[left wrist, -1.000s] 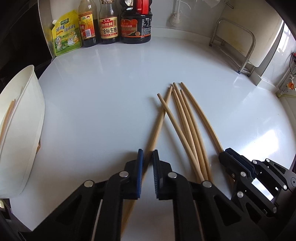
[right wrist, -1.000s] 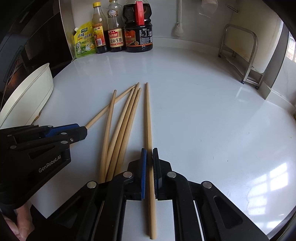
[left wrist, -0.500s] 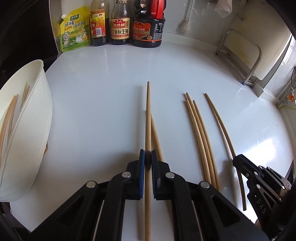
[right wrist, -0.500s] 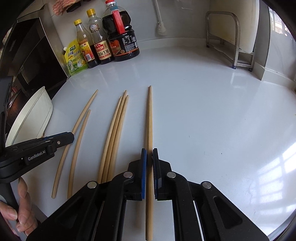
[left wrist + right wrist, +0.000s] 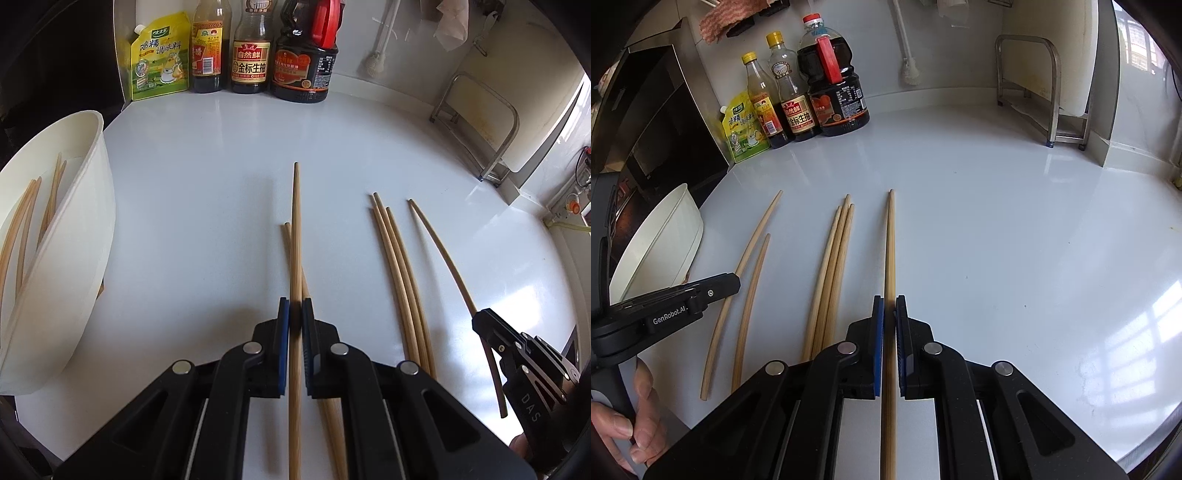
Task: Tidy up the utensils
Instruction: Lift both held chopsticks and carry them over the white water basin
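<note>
Change: since a second ago the left gripper has lifted its chopstick clear of the fan of sticks, and both views have rolled so each held stick now runs straight up the frame.
Worktop: white and glossy, carrying everything here.
White tub: at the left edge of the left view, several chopsticks lying inside it.
Sauce bottles: three in a row at the back wall, a yellow-green pouch beside them.
Metal rack: back right corner.
Right gripper: jaws clamped on one chopstick that points away from the camera.
Left gripper: jaws clamped on the left chopstick, which crosses over a single loose stick on the worktop.
Loose chopsticks: three close together on the worktop, between the two grippers.
Hand: fingers wrapped on the left gripper's handle, low left in the right view.
</note>
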{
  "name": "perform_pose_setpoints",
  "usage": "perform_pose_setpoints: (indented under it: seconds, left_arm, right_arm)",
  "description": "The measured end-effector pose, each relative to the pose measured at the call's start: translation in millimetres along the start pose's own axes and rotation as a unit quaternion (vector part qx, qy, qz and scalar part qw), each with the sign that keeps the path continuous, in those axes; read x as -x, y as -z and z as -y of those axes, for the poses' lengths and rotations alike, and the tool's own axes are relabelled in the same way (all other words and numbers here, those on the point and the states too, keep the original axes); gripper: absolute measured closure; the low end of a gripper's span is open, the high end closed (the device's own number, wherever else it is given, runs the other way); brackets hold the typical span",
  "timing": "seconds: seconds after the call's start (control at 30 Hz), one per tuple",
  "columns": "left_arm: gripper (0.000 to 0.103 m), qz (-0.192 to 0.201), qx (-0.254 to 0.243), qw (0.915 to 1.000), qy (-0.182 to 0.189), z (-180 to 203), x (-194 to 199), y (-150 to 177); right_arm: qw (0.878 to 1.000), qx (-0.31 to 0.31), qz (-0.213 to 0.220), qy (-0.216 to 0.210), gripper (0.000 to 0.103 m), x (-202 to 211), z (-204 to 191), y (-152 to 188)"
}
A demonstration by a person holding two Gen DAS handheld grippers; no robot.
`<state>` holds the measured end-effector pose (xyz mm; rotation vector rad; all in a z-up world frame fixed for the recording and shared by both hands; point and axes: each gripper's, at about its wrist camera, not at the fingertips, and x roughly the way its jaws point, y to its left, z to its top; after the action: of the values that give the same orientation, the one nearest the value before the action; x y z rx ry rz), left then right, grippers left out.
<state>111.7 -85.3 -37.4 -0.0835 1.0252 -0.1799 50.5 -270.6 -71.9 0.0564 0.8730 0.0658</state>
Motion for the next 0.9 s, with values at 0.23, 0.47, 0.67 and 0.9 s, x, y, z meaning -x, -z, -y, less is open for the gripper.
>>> perform_pose_setpoints:
  seconds: [0.23,0.47,0.67,0.9]
  left_arm:
    - [0.096,0.002,0.001,0.9998,0.019,-3,13,7]
    - [0.096,0.008,0.0,0.9995,0.032,-9,25,10]
    - [0.096,0.015,0.0,0.999,0.041,-15,38,9]
    - [0.096,0.025,-0.001,0.9986,0.046,-20,51,5]
  right_arm:
    - [1.0,-0.003,-0.004,-0.004,0.097,3,-8,6]
    - [1.0,-0.004,0.004,-0.001,0.097,12,-13,8]
    - [1.0,-0.003,0.02,0.001,0.097,25,-21,4]
    - [0.999,0.003,0.032,-0.002,0.097,34,-31,-2]
